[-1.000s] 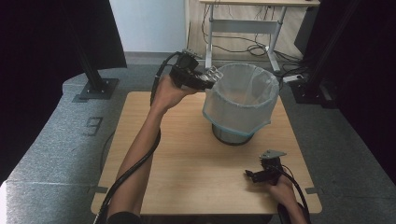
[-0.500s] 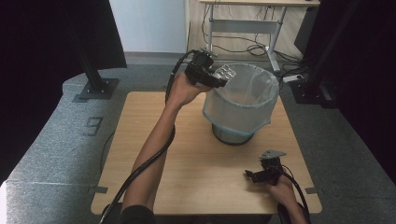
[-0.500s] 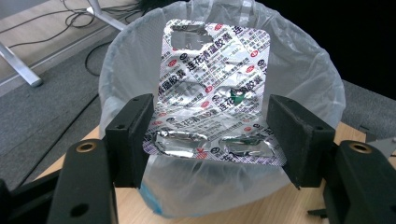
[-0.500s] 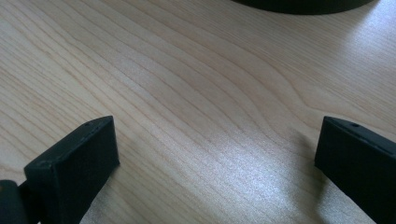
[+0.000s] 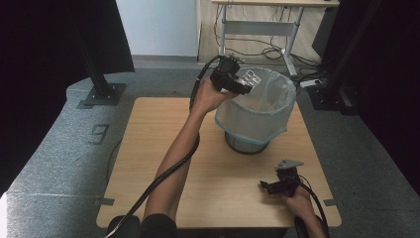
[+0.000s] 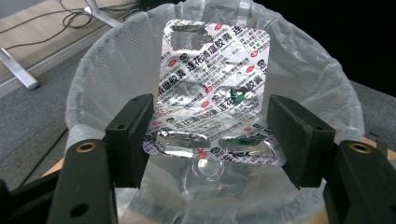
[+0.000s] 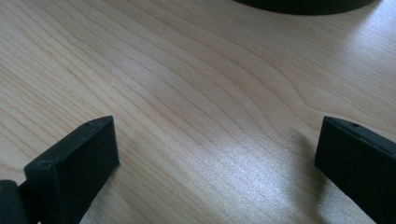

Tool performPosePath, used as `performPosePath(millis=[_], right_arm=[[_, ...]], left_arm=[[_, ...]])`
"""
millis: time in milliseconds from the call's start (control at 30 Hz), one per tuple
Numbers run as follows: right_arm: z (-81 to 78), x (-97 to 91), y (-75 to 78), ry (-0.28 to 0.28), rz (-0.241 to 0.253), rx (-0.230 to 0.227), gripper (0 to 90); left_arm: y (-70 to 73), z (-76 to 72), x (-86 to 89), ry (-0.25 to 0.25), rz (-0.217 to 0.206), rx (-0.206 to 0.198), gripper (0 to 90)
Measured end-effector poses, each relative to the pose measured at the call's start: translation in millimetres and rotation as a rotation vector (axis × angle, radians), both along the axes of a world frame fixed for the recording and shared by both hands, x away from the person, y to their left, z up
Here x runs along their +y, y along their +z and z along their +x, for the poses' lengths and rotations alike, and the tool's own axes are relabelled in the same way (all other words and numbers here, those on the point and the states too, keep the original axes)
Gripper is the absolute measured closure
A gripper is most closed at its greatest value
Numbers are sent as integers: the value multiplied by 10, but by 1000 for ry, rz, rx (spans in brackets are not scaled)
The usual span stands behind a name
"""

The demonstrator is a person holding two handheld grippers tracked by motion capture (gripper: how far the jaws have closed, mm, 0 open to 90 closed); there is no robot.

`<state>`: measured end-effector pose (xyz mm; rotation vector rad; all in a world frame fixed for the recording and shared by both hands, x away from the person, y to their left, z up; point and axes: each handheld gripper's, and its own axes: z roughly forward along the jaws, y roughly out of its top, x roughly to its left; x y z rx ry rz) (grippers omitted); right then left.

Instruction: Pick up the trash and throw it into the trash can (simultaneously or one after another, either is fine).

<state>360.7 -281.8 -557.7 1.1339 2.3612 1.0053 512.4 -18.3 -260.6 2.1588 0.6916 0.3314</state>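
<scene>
Left gripper [image 5: 246,84] is up at the far-left rim of the bin [image 5: 257,144], jaws pinching a silver blister pack [image 5: 250,77] by its two side edges. In the left gripper view the blister pack [image 6: 215,93] sits flat between the black pads, foil side up with red and purple print, several pockets crushed open, a bit of green showing at one of them. The pack hangs over the bin's mouth, above the clear liner bag [image 6: 322,84] that folds over the rim; something clear and rounded lies at the bottom of the bag, can't tell what. The bin stands on the far right part of the wooden table [image 5: 148,163]. The left forearm stretches from the near edge across the table to the bin, cable trailing along it. Right gripper [image 5: 270,187] rests low at the near right corner of the table, well apart from the bin, jaws spread wide with nothing between them; right gripper view has bare wood [image 7: 196,107] between the pads and the bin's dark base at the top edge.
</scene>
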Motion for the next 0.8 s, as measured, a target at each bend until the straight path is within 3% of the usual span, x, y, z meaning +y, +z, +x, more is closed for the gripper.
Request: performPosePath(millis=[167,567,800], right_arm=[[0,-1,1,3,-2,1,0],[-1,-1,2,5,-3,0,0],[-3,2,0,6,-3,-2,0]], left_arm=[[-81,43,-74,9,6,3,343],[-202,84,-295,7,63,-10,335],[-268,104,-345,28,82,-10,136]])
